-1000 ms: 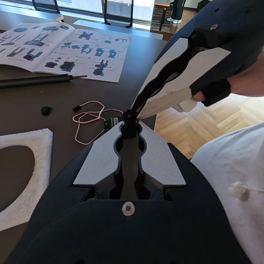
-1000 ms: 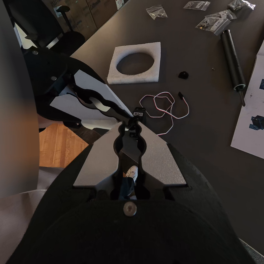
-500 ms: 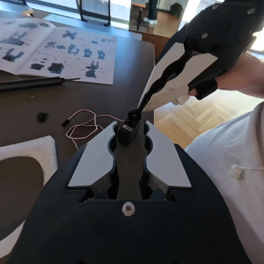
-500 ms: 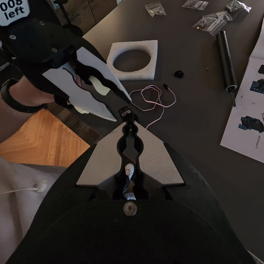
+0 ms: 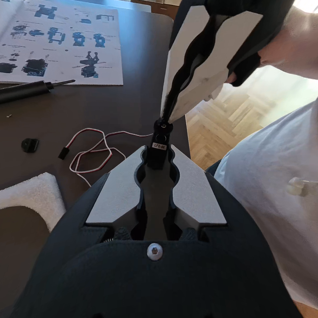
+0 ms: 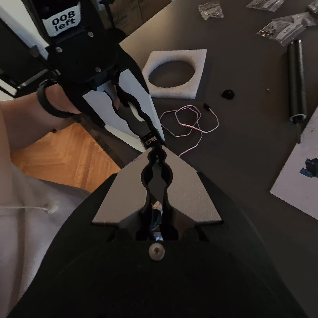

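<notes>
A small black servo (image 5: 158, 154) with a white label sits upright between the tips of my left gripper (image 5: 159, 150), which is shut on its sides. My right gripper (image 5: 166, 118) comes down from above and is shut on the round black piece (image 5: 162, 128) on top of the servo. In the right wrist view my right gripper (image 6: 156, 151) pinches that piece just below the servo (image 6: 150, 140), with the left gripper (image 6: 152, 140) reaching in from the upper left. The servo's red, white and black cable (image 5: 91, 154) trails in loops on the dark table (image 5: 103, 106).
A white foam square with a round hole (image 6: 199, 60), a black screwdriver (image 6: 296, 82), an open manual (image 5: 68, 43), a small black part (image 5: 29, 144) and bags of small parts (image 6: 284, 29) lie on the table. The table edge and wooden floor (image 5: 223, 120) are at the right. The tips of both grippers are at nearly the same place. Left tips and right tips are each some 20 cm from the black screwdriver (image 6: 296, 82).
The servo has turned so its labelled face shows and it now sits farther out at my left fingertips. My right gripper has swung steeper above it, still pinching its top.
</notes>
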Demonstrator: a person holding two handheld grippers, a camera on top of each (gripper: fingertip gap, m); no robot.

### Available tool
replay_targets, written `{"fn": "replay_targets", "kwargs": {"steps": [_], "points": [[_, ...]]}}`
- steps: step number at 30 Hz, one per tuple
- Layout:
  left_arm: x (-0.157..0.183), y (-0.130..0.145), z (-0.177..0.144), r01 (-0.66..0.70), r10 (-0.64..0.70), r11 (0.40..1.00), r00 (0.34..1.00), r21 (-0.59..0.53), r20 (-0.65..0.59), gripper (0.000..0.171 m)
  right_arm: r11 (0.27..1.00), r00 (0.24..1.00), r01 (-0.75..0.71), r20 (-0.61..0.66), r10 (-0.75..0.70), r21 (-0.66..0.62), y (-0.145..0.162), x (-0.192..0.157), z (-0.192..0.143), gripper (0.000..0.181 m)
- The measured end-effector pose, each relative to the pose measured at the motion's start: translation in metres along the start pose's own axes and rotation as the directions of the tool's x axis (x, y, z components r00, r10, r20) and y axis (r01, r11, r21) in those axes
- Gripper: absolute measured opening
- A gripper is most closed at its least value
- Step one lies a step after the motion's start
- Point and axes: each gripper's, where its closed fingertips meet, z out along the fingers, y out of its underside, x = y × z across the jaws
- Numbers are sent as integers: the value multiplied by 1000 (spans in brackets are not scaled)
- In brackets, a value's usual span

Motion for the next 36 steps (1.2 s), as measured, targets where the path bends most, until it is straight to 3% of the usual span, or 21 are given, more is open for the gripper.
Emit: {"fn": "replay_targets", "kwargs": {"steps": [5,11,15,19,24,26,28,30,33,36], "points": [[1,-1,2,-1,1,1000,998,-13,-66,21,1000,993,-11,117,11,-5,0,1,-1,1],[1,-1,3,-3,1,1000,996,-16,-86,20,998,983,63,173,-58,-28,0,1,-1,1],[-2,-3,5,50,-50,999,998,-16,-36,20,999,994,-38,98,41,-36,-2,8,0,1],[-4,-5,8,114,-114,993,993,1,40,20,977,978,-201,-36,204,65,-5,15,0,1],[-4,-5,9,147,-146,989,984,-1,98,20,969,967,-208,-122,225,135,-6,16,0,1],[-3,-4,8,142,-140,990,985,-12,104,20,980,984,-149,-83,161,135,-8,12,-1,5],[-4,-3,6,153,-151,988,984,-14,93,20,984,994,-102,-15,105,143,-11,8,-6,22],[-6,-2,3,169,-167,985,982,-20,86,20,986,995,-79,69,69,146,-15,6,-14,23],[-10,2,-3,155,-150,987,984,-45,99,20,986,999,-32,38,26,162,-30,37,-26,22],[-11,6,-8,100,-91,992,989,-75,121,20,994,997,58,-50,-54,93,-57,92,-20,25]]}}
